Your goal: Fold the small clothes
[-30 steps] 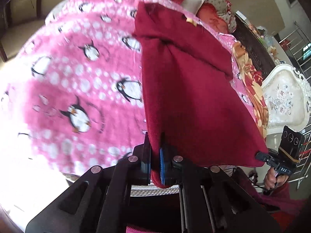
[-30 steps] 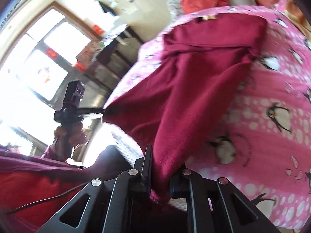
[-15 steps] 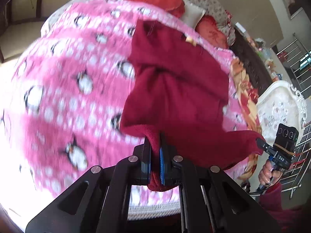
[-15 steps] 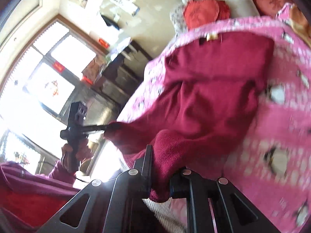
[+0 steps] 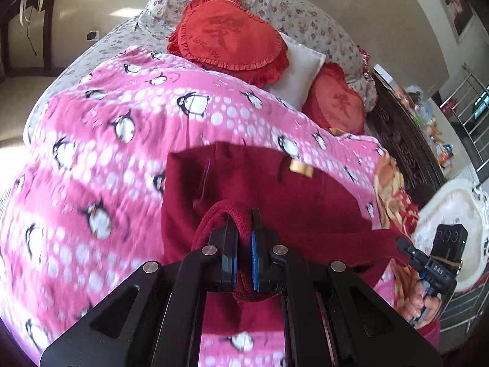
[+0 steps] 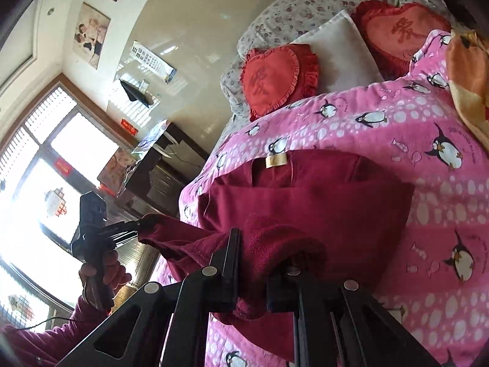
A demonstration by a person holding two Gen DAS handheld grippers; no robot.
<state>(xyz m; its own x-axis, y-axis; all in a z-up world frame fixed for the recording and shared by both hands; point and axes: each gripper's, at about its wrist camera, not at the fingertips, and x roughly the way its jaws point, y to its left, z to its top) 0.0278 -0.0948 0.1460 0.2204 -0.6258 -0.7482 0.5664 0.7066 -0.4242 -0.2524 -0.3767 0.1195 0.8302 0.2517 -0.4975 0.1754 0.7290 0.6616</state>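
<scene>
A dark red knit garment (image 5: 308, 202) lies on a pink penguin blanket (image 5: 101, 159), with a tan label at its far edge. My left gripper (image 5: 243, 241) is shut on one near corner of the garment. My right gripper (image 6: 259, 263) is shut on the other near corner (image 6: 275, 244). Both hold the near edge lifted over the garment's far half (image 6: 336, 208). Each gripper shows in the other's view: the right one (image 5: 409, 252) at the lower right, the left one (image 6: 137, 224) at the left.
Two red heart cushions (image 5: 229, 42) and a white pillow (image 5: 301, 67) lie at the head of the bed. A dark cabinet (image 6: 165, 165) and bright windows stand to the left. A white carved chair (image 5: 452, 214) stands on the right.
Both grippers have carried the garment's near edge up and forward toward the label end. The garment, stretched long a second ago, is now doubled over on itself.
</scene>
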